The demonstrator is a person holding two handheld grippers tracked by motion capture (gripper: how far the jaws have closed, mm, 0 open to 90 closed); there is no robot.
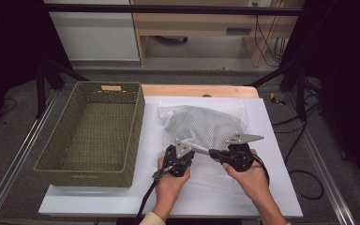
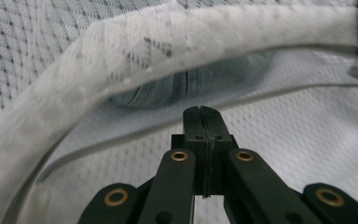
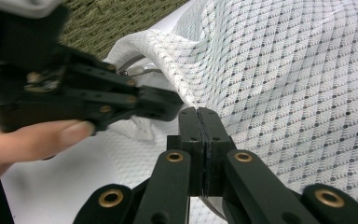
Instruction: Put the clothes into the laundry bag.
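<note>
While the white mesh bag [image 1: 201, 126] lies at the centre of the high view on a white board [image 1: 272, 187], right of a green woven basket [image 1: 93, 131], both grippers meet at its near edge. The left gripper [image 2: 200, 114] has its jaws together, apparently pinching the lower lip of the bag's opening. The right gripper [image 3: 198, 115] is clamped on the mesh.

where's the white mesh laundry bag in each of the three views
High view: the mesh laundry bag lies centre-right on the white board, beside the basket.
Left gripper view: its open mouth rim arches above the shut jaws.
Right gripper view: it spreads across the right.
Shared landmark: its diamond mesh.
</note>
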